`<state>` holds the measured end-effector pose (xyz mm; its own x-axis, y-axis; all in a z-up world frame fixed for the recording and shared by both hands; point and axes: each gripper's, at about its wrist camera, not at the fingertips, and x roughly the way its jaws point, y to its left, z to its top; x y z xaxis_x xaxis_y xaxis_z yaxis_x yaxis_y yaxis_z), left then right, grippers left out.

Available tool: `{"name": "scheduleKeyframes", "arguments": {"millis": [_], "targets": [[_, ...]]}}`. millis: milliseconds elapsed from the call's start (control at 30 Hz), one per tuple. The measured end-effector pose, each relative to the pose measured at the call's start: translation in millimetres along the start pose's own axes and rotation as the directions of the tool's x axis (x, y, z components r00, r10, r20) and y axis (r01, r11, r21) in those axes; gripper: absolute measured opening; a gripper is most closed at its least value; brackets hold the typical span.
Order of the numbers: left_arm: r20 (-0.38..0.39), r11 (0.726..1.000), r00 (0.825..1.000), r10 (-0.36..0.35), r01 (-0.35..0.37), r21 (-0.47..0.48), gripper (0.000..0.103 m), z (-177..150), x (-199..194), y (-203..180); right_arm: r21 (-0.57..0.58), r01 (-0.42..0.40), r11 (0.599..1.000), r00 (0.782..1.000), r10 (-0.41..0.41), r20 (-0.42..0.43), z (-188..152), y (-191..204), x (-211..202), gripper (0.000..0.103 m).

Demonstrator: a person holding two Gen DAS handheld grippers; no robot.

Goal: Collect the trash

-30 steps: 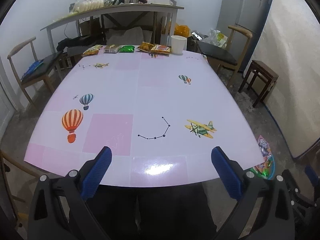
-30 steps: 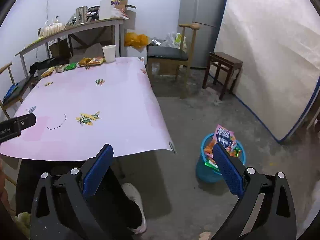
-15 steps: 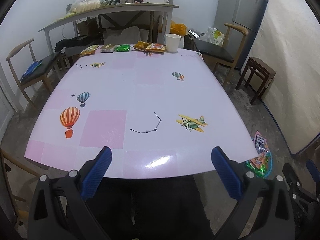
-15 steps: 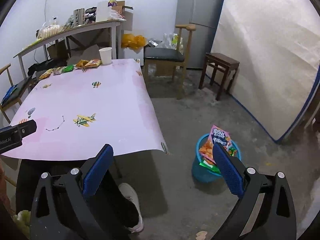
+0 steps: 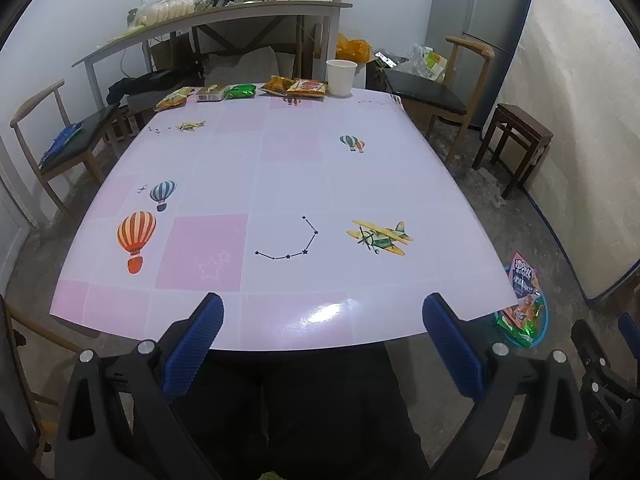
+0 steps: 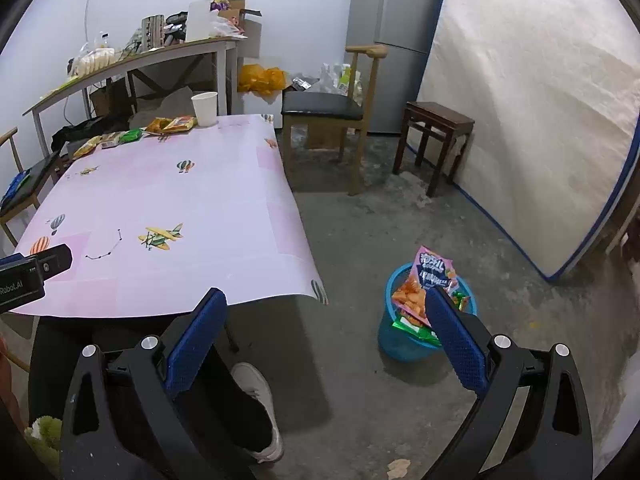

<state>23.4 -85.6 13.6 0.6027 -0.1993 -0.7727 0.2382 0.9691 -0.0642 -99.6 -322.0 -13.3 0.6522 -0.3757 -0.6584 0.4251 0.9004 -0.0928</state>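
Observation:
Several snack wrappers lie in a row at the far edge of the pink table (image 5: 280,184): a yellow one (image 5: 173,99), a green one (image 5: 239,91) and orange ones (image 5: 298,87), beside a white paper cup (image 5: 340,77). They also show in the right wrist view (image 6: 170,124). A blue waste basket (image 6: 404,344) full of wrappers stands on the floor right of the table, with a pink bag (image 6: 432,270) sticking out. My left gripper (image 5: 322,340) is open and empty at the table's near edge. My right gripper (image 6: 326,336) is open and empty above the floor, near the basket.
Wooden chairs stand at the left (image 5: 60,140) and far right (image 5: 440,92) of the table. A dark stool (image 6: 436,136) and a fridge (image 6: 394,36) stand by the right wall. A cluttered shelf table (image 5: 224,16) is behind. My legs and shoe (image 6: 256,400) are below the right gripper.
Both grippers have drawn back slightly from the table, staying open and empty. The basket now sits a little farther left in the right wrist view.

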Motion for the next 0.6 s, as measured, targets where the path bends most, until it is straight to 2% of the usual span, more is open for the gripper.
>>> {"name": "scheduleKeyframes", "arguments": {"millis": [333,600], "targets": [[0.005,1.0,1.0,-0.007,0.007,0.027,0.098,0.3,-0.7,-11.0,0.03,0.058,0.998,0.998,-0.057,-0.012,-6.1,-20.1,-2.0,0.096],[0.014,0.999,1.0,0.002,-0.002,0.033,0.098,0.6,-3.3,-15.4,0.032,0.061,0.998,0.998,-0.061,-0.012,-6.7,-22.8,-3.8,0.096]]}}
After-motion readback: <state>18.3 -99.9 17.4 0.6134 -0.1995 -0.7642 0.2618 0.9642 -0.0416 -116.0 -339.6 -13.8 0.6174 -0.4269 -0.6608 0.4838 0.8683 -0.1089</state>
